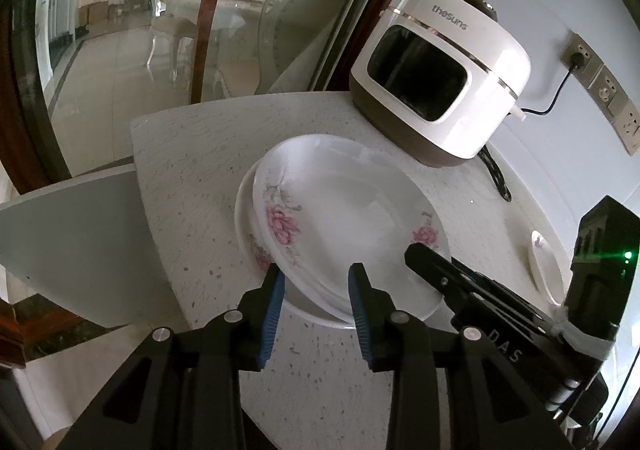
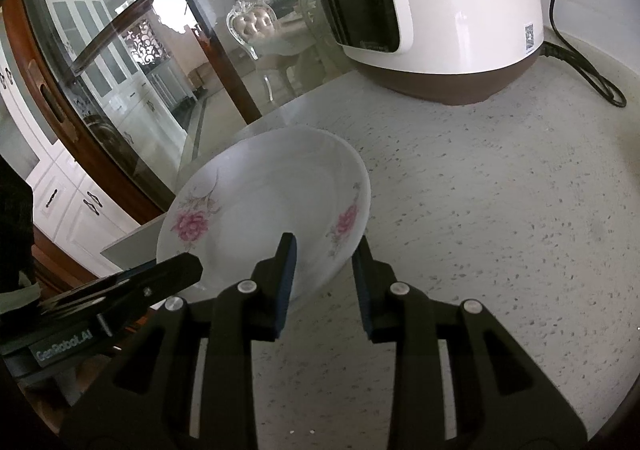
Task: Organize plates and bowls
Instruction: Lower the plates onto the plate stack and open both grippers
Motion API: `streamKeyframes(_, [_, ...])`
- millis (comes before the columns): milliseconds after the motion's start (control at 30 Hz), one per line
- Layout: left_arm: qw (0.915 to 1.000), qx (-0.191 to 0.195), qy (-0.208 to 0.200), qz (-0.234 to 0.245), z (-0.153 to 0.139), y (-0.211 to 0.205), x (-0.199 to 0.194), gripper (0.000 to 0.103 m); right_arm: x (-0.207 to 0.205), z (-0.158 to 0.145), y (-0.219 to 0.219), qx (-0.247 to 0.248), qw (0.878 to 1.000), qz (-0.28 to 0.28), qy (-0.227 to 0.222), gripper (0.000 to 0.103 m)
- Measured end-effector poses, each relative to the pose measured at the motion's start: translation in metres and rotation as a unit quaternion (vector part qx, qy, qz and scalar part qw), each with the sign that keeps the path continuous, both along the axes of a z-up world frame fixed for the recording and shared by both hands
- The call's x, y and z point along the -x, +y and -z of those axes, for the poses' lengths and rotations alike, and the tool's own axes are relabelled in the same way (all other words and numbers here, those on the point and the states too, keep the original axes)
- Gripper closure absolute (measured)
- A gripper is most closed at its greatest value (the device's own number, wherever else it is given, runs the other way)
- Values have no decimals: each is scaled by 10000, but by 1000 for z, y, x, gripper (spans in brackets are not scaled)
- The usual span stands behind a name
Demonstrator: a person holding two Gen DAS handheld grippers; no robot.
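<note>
Speckled countertop (image 1: pixel 192 169) bears floral plates (image 1: pixel 344 209) stacked for tidiness, their near rim between the left gripper (image 1: pixel 316 278)'s parted fingers, while the right gripper (image 2: pixel 326 250), likewise parted, straddles the top plate's rim.

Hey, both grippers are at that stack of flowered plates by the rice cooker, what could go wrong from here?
1. The top plate sits tilted and off-centre on the stack, so a push from either open gripper, left or right, could slide it off.
2. The stack stands near the counter's edge by the glass, so a shove that way might send a plate over.
3. The two grippers are close together and could collide.
</note>
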State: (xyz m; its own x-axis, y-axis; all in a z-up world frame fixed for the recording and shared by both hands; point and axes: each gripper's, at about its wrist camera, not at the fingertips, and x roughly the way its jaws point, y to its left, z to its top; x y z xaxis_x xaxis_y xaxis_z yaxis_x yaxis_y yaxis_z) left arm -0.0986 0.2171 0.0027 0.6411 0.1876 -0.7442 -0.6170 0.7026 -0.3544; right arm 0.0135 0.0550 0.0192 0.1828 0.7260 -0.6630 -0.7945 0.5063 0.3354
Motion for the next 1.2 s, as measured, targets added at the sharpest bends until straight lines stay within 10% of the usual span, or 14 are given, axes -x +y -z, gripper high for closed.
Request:
streamKeyframes(767, [9994, -131, -177, -276, -9, 6, 19, 49, -1, 2, -1, 115, 9998, 107, -153, 70])
streamKeyframes(900, [9989, -138, -386, -240, -15, 3, 19, 44, -7, -1, -10, -12, 9995, 308, -101, 47])
streamKeyframes(1200, [9981, -212, -583, -9, -24, -8, 3, 38, -20, -12, -36, -274, 9935, 1079, -248, 37])
